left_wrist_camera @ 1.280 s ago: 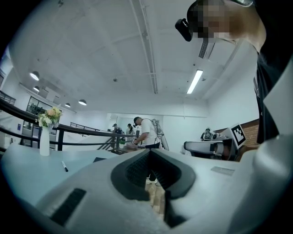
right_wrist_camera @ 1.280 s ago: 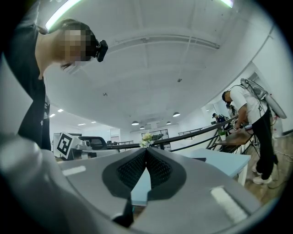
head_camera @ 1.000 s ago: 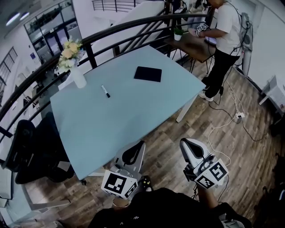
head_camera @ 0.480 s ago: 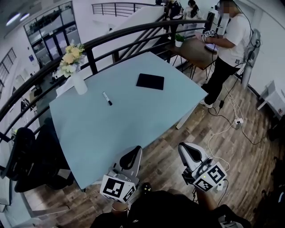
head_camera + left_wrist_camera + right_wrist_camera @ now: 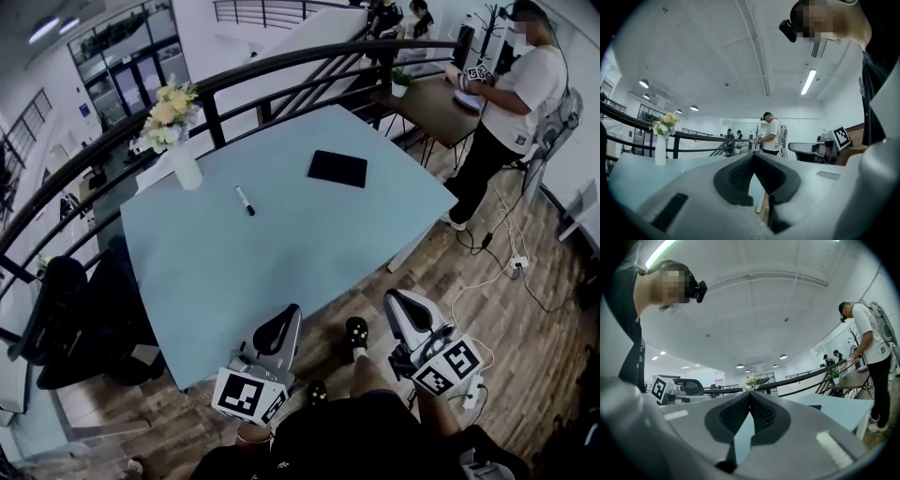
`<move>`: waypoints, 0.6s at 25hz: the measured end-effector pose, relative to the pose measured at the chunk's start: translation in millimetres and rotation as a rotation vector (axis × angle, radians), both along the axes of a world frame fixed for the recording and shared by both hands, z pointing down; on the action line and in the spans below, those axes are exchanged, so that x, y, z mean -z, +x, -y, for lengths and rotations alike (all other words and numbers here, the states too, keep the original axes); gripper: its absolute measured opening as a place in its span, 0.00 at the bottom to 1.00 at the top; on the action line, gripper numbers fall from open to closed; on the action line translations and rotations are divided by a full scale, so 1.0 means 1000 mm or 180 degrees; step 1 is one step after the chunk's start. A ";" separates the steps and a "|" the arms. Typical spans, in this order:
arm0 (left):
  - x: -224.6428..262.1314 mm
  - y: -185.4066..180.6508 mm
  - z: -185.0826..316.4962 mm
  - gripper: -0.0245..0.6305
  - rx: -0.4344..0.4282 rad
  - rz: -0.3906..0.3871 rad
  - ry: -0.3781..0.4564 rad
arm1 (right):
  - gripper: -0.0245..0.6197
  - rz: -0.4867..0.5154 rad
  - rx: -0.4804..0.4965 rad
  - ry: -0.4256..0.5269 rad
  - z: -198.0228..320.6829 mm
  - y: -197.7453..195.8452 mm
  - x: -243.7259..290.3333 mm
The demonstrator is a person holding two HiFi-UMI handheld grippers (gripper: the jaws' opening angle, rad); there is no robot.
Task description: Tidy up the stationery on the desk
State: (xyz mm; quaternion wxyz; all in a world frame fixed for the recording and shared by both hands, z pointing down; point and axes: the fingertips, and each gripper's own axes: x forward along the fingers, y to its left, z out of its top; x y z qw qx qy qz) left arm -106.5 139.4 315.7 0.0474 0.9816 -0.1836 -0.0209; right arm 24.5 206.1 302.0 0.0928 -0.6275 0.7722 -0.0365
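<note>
A black-and-white marker pen [image 5: 245, 200] lies on the pale blue desk [image 5: 281, 253], left of centre toward the far side. To its right a flat black notebook [image 5: 337, 168] rests near the far right corner. My left gripper [image 5: 284, 323] hovers just off the desk's near edge, shut with its tips touching and nothing between them. My right gripper [image 5: 401, 309] is to the right, over the wooden floor, also shut and empty. In the left gripper view the left gripper [image 5: 753, 154] has its jaws meeting; in the right gripper view the right gripper [image 5: 750, 394] is the same.
A white vase with flowers [image 5: 180, 141] stands at the desk's far left corner. A dark curved railing [image 5: 281, 66] runs behind the desk. A black office chair [image 5: 66, 309] sits at the left. A person in a white shirt [image 5: 511, 103] stands at a brown table at the far right.
The view has shifted toward the desk, so the desk sits lower and more central in frame. Both grippers stay shut and low near the front edge; a shoe now shows between them.
</note>
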 end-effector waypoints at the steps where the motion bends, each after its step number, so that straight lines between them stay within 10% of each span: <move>1: 0.001 -0.003 0.003 0.03 0.0062 0.0006 0.0009 | 0.04 0.0004 0.0038 0.0019 0.006 0.000 0.001; 15: 0.001 0.002 0.078 0.03 0.0830 0.0129 0.0074 | 0.04 0.0075 0.0760 0.0054 0.116 0.018 -0.005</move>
